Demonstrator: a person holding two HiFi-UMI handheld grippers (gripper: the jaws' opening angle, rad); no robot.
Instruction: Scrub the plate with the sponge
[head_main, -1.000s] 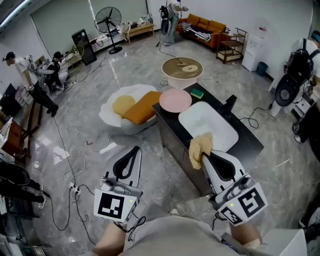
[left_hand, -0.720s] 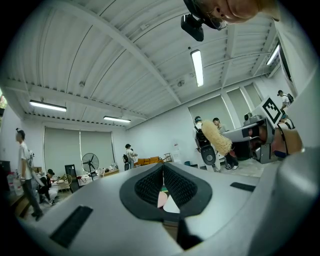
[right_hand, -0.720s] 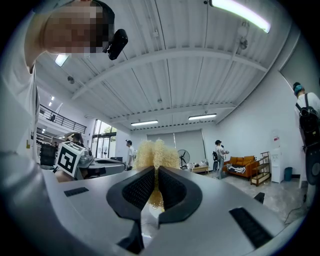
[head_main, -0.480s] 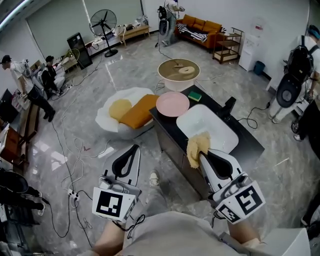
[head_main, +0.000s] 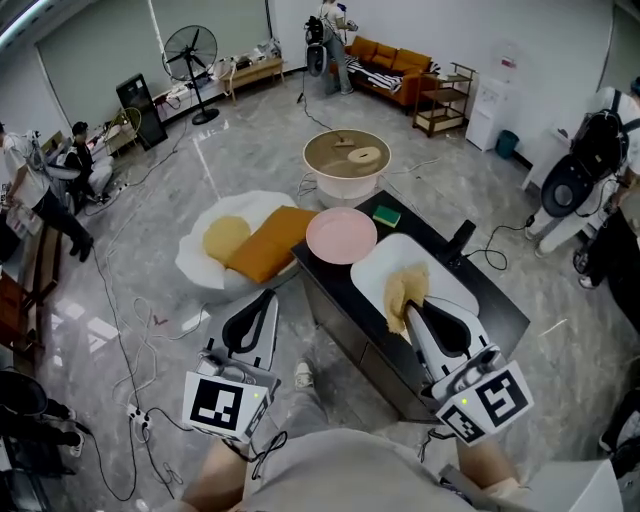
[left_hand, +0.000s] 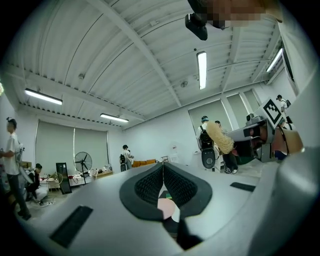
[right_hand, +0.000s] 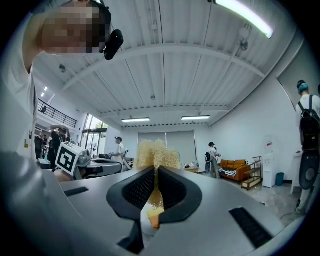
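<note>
Right tool (head_main: 409, 304): clenched on sponge (head_main: 402, 285), nearer hand.
Left tool (head_main: 267, 296): closed, empty.
Plate (head_main: 341, 235): far-left of sponge, on bench (head_main: 497, 306).

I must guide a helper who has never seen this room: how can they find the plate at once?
Find the black counter in the middle of the room. At its far end, beyond the white basin, lies the plate: round, pink, beside a small green sponge.

Right gripper (right_hand: 156, 172) fingers (right_hand: 139, 189) clamped on yellow fibrous sponge (right_hand: 156, 151); tuft sticks up above tips.
</note>
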